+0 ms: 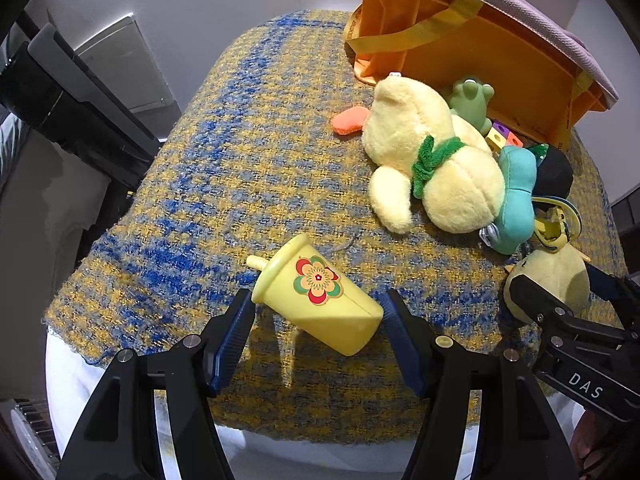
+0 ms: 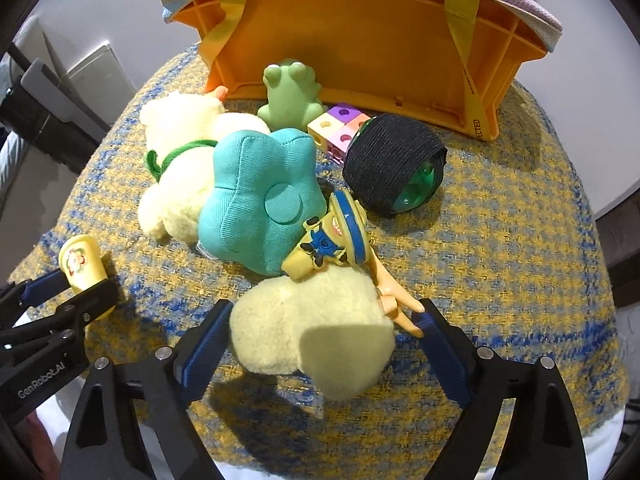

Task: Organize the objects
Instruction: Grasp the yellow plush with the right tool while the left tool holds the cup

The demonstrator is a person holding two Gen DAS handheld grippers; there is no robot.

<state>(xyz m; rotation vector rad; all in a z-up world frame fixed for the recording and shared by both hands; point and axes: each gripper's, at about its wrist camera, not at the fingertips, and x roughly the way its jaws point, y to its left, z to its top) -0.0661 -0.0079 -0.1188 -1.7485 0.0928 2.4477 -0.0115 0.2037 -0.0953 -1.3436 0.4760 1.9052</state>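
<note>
Yellow-and-blue woven cloth covered the counter [image 1: 224, 168], where an orange basket [image 2: 360, 52] lay tipped with toys spilled before it, so sorting had barely begun. Left gripper [image 1: 316, 312] clasped a yellow toy cup [image 1: 320, 296]. Right gripper [image 2: 320, 328] stood wide around a pale plush toy [image 2: 316, 328], not yet clamped.

Yellow-blue woven cloth [image 2: 500, 240] covers the table; on it: tipped orange crate [image 2: 360, 40], plush toys [image 2: 180, 152], black ball [image 2: 394, 164], blocks [image 2: 336, 128].
</note>
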